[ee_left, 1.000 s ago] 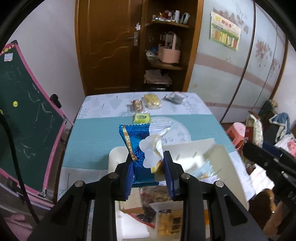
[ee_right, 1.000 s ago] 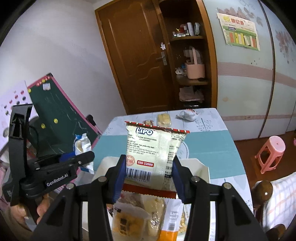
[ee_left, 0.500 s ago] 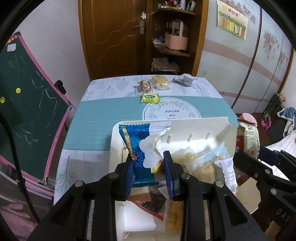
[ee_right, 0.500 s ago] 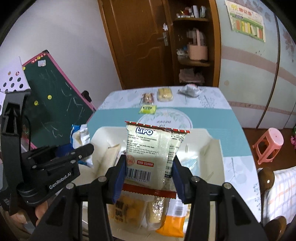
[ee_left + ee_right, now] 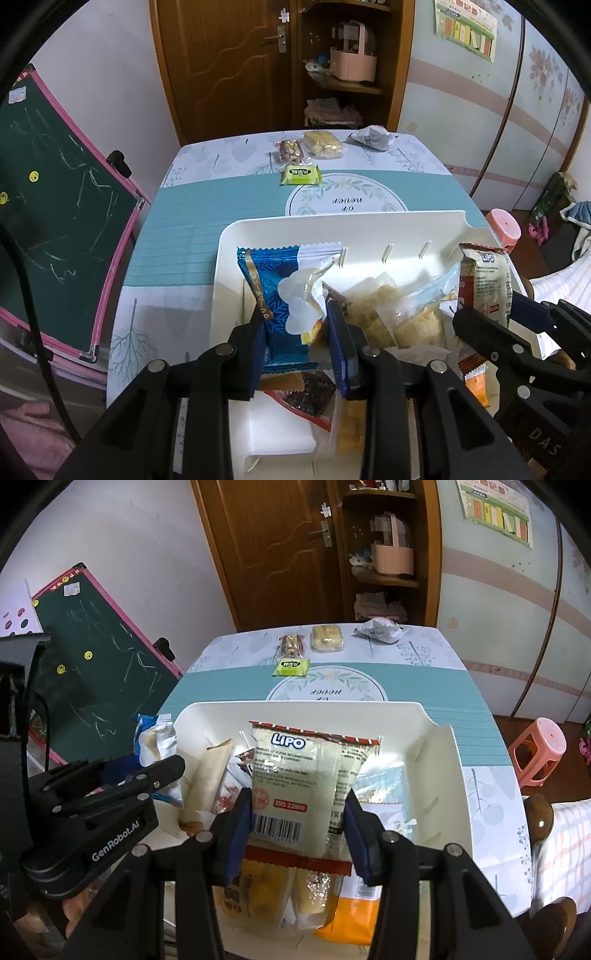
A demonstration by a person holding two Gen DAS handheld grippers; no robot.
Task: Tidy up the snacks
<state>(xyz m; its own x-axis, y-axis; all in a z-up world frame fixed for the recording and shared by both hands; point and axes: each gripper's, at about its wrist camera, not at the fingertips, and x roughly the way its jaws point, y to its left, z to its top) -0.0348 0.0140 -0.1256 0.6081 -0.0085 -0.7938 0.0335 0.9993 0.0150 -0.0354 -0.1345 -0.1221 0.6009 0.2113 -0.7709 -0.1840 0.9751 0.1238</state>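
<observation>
Glossy crinkled foil wraps the blue snack packet point(image 5: 280, 295) and the cream Lipo packet point(image 5: 306, 775) — the white tray point(image 5: 432, 775) looks smooth matt plastic, the bench point(image 5: 207, 229) cover printed cloth, the door point(image 5: 221, 62) varnished wood.

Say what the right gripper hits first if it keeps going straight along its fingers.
Probably the snack pile in the white tray. The right gripper, shut on the Lipo packet, points down into it; the packet's top edge would likely touch first. Depth is unclear.
</observation>
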